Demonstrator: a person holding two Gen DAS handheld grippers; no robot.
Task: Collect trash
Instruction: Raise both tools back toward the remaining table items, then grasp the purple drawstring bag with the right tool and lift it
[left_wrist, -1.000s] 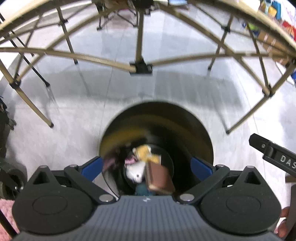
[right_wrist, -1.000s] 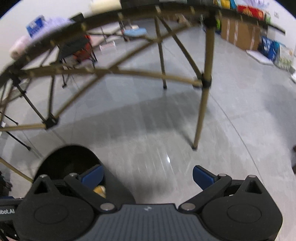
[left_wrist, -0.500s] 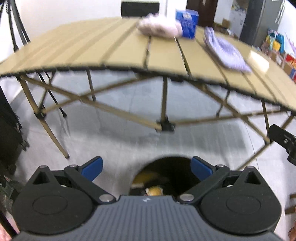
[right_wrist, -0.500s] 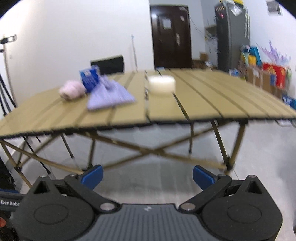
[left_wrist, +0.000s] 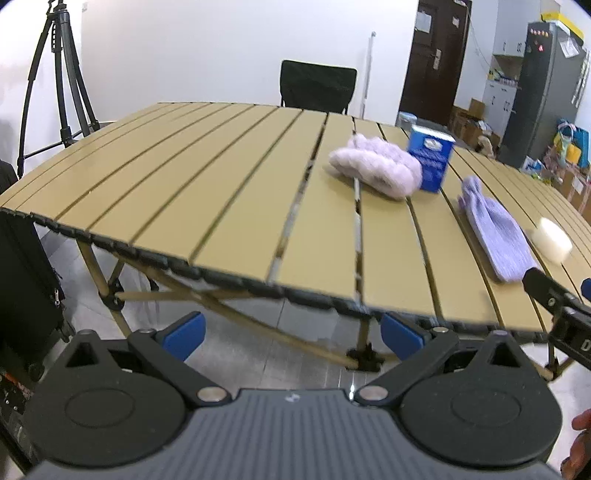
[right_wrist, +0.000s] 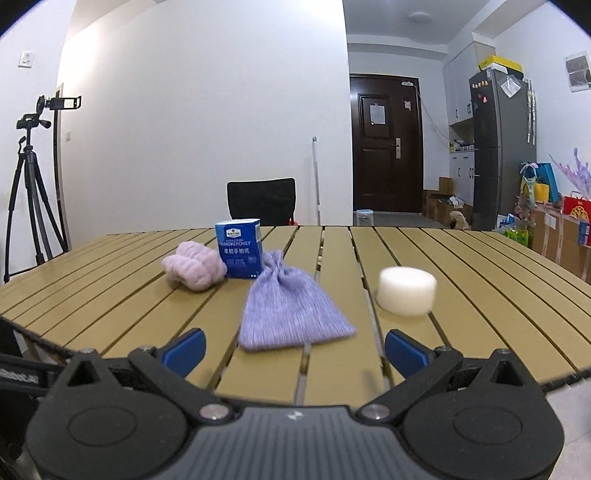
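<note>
On slatted table (right_wrist: 480, 295), 1 blue box (right_wrist: 240, 253), 1 pouch (right_wrist: 290, 308), 1 white puck (right_wrist: 406, 290)

**Room w/ slatted table, white walls, dark door**

Tan slatted folding table (right_wrist: 461, 258) fills the middle; crossed legs over pale grey tiled floor (left_wrist: 258, 354). Black chair (right_wrist: 261, 201) at far edge. White walls (right_wrist: 192, 110). Far right: dark brown door (right_wrist: 384, 147), grey fridge (right_wrist: 504, 147), white cupboards, cardboard boxes & coloured bags, contents too small to tell. Far left: black tripod (right_wrist: 31, 177) w/ camera. Ceiling lamp above the door, prob. lit.
</note>
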